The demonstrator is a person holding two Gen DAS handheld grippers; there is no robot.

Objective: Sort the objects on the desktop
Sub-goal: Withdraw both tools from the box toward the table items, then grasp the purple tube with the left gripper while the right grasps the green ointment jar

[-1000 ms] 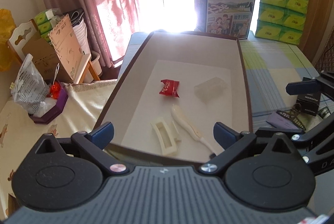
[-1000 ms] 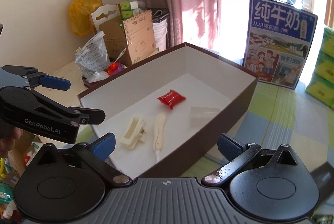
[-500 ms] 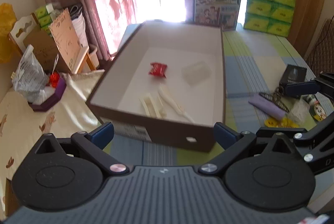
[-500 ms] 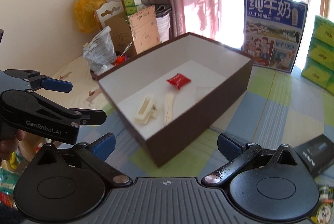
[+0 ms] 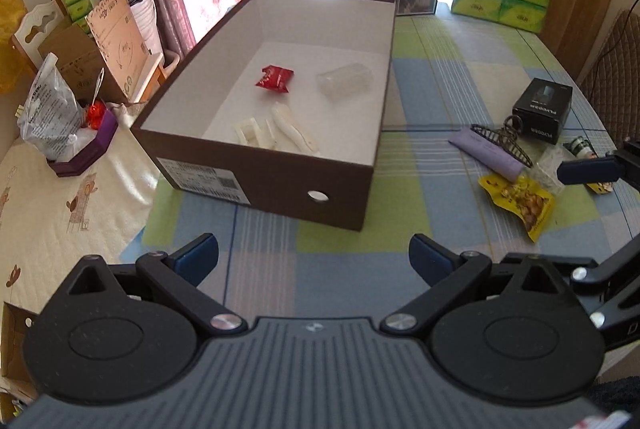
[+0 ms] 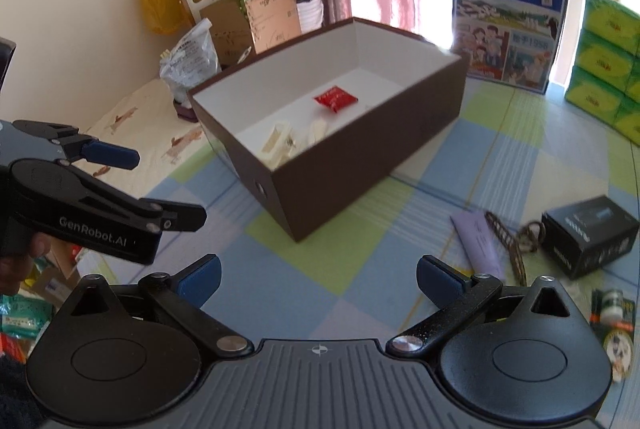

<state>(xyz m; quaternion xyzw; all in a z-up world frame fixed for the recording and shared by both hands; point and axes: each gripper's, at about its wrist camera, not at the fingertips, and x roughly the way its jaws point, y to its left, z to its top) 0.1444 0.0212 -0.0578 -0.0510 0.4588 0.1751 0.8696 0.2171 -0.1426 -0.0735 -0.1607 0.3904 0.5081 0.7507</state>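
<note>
Left wrist view showed the left claw spread and empty over the counter. At right centre lay the yellow snack packet, light, crinkly, slippery; best pinched by its flat sealed edge. The right claw was spread too.

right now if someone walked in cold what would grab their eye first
Probably the big brown box in the middle of the checked tablecloth, open-topped, with a red packet bright against its white floor. Next, the clutter on the cloth to its right: a yellow snack bag, a purple tube and a small black box. Both the left gripper and right gripper hang open and empty in front.
</note>
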